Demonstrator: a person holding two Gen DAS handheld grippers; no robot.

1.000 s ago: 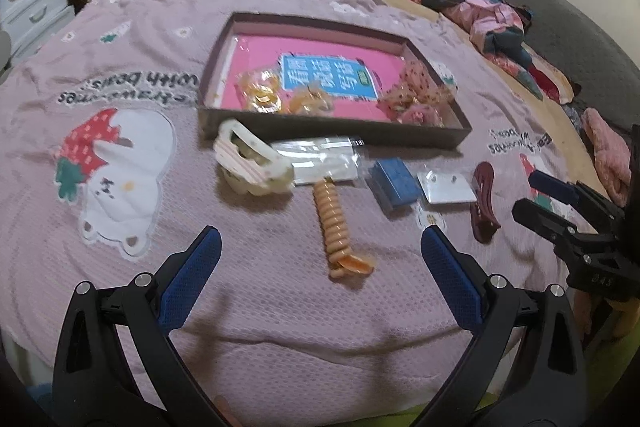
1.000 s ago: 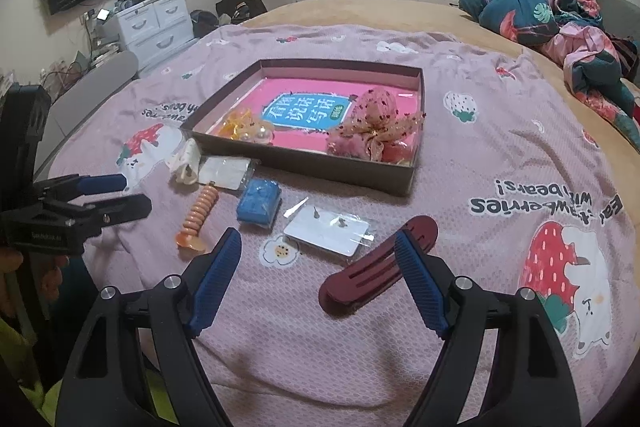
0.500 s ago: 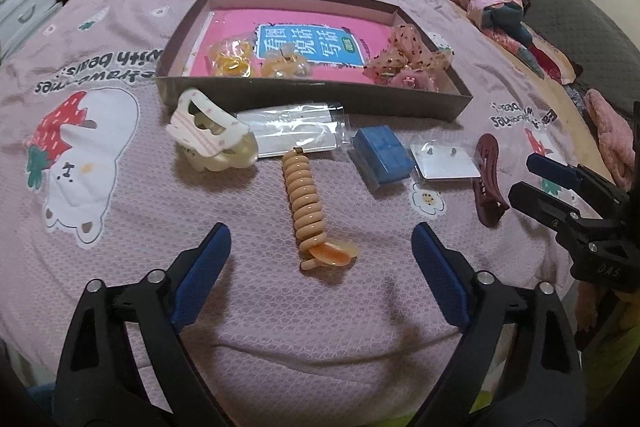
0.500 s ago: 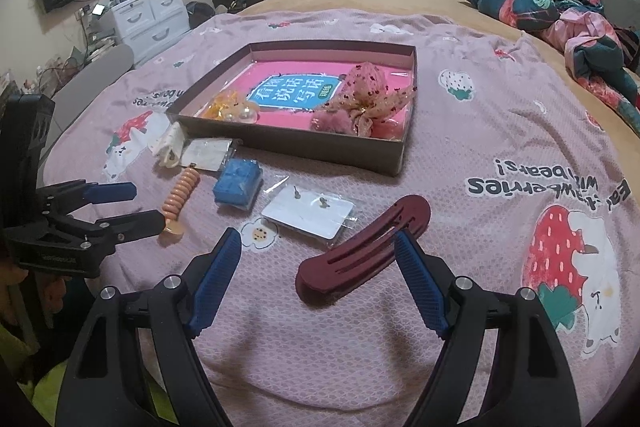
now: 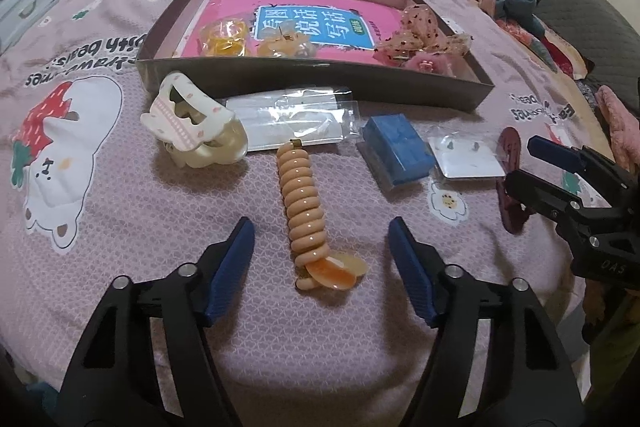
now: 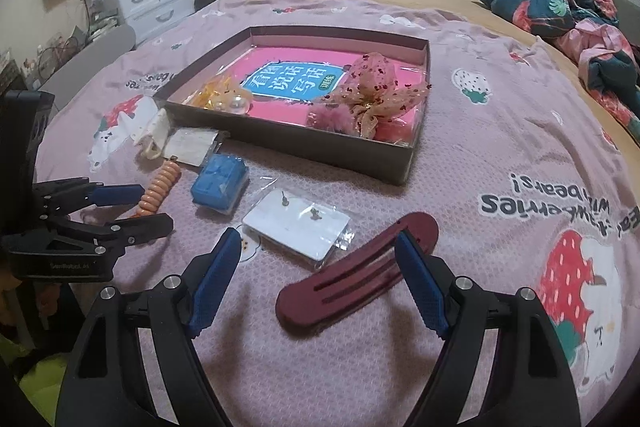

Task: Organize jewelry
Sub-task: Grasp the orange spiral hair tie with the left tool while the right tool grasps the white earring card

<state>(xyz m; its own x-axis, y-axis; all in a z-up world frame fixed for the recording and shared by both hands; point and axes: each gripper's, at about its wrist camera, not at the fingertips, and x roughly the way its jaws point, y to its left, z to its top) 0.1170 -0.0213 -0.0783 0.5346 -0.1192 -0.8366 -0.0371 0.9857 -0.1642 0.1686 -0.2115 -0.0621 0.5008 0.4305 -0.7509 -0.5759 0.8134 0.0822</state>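
The left gripper (image 5: 320, 251) hangs over the bed's pink blanket (image 5: 120, 211), its fingers (image 5: 230, 267) spread wide to either side of the peach spiral hair tie (image 5: 305, 203), not touching it. The right gripper (image 6: 318, 275) is likewise spread, its fingers (image 6: 420, 283) flanking the maroon hair clip (image 6: 352, 275) lying flat on the blanket. Between the two items lie a blue box (image 5: 398, 147) and an earring card (image 6: 296, 227). A cream claw clip (image 5: 192, 123) sits near the brown tray (image 5: 320, 81), which holds a pink bow (image 6: 372, 87).
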